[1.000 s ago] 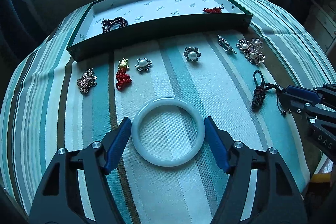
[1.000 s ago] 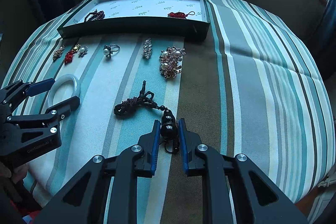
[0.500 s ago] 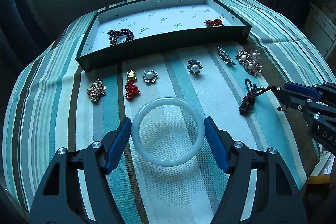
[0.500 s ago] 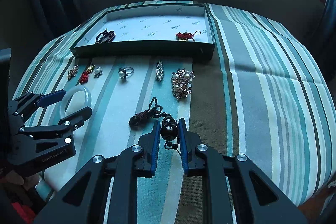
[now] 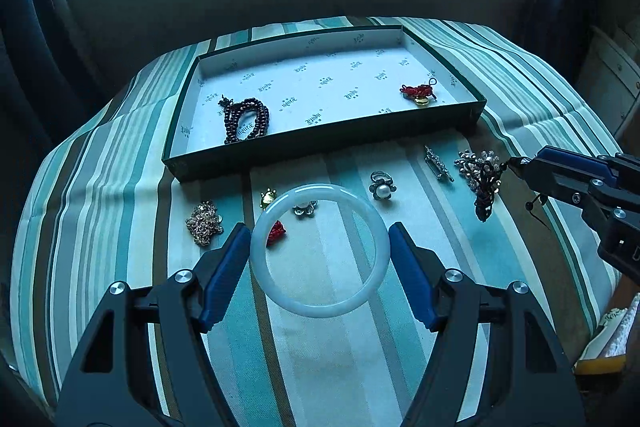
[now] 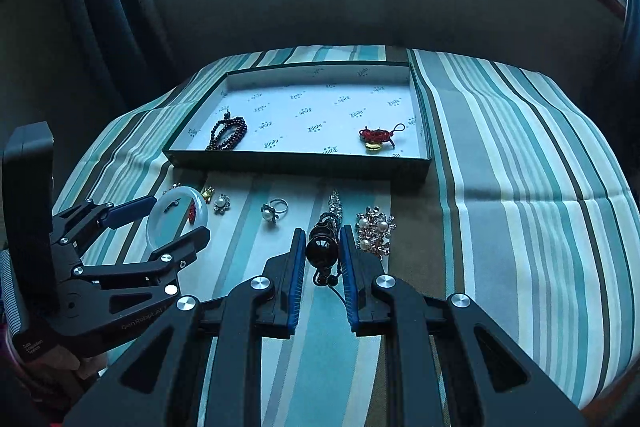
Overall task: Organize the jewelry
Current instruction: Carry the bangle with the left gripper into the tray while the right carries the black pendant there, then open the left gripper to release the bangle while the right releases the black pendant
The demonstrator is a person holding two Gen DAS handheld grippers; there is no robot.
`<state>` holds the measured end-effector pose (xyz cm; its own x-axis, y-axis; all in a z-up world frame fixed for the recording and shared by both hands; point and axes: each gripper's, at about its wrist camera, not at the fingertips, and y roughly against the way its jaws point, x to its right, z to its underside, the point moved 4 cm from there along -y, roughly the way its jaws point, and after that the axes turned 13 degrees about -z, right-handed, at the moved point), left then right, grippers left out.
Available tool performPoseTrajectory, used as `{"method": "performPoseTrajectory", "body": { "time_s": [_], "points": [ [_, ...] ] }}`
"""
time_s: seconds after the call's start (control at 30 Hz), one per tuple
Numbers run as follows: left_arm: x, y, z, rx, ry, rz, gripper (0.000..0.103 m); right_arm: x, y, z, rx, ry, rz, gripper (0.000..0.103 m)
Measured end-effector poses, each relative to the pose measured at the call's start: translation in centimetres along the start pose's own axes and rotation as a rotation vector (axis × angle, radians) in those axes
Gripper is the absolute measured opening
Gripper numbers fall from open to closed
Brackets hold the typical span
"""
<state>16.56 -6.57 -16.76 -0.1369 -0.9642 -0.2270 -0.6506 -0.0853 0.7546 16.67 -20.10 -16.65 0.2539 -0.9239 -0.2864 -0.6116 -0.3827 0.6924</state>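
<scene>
My left gripper (image 5: 318, 251) is shut on a pale jade bangle (image 5: 319, 308) and holds it above the striped cloth; it also shows in the right wrist view (image 6: 176, 209). My right gripper (image 6: 322, 253) is shut on a dark bead pendant (image 6: 321, 247) whose knotted cord (image 5: 486, 193) hangs free above the cloth. A green tray (image 5: 316, 143) with a white lining lies at the back; it holds a dark bead bracelet (image 5: 246, 119) and a red knot charm (image 5: 418, 93).
On the cloth before the tray lie a gold-brown brooch (image 5: 204, 223), a red and gold charm (image 5: 270, 199), a small pearl flower (image 5: 304, 207), a pearl ring (image 5: 382, 185), a crystal bar pin (image 5: 438, 163) and a pearl cluster brooch (image 6: 374, 229).
Both grippers have risen and drawn back from the cloth. The bangle has left the cloth. The pendant's cord has lifted off the cloth and now hangs.
</scene>
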Motion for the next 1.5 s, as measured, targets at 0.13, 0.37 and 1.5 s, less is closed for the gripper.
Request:
{"method": "performPoseTrajectory", "body": {
  "time_s": [0.13,0.37,1.5],
  "points": [
    [-0.2,-0.3,-1.5,0.015,0.013,0.001,0.071,-0.1,-0.1,-1.9,0.034,0.017,-0.008,0.018],
    [-0.7,-1.7,-5.7,0.055,0.04,-0.006,0.071,0.4,-1.7,-5.9,0.083,0.026,-0.031,0.018],
    [1.9,-14.3,-10.3,-0.035,0.017,-0.039,0.071,4.9,-13.8,-9.2,-0.04,-0.013,-0.063,0.018]
  ]
}}
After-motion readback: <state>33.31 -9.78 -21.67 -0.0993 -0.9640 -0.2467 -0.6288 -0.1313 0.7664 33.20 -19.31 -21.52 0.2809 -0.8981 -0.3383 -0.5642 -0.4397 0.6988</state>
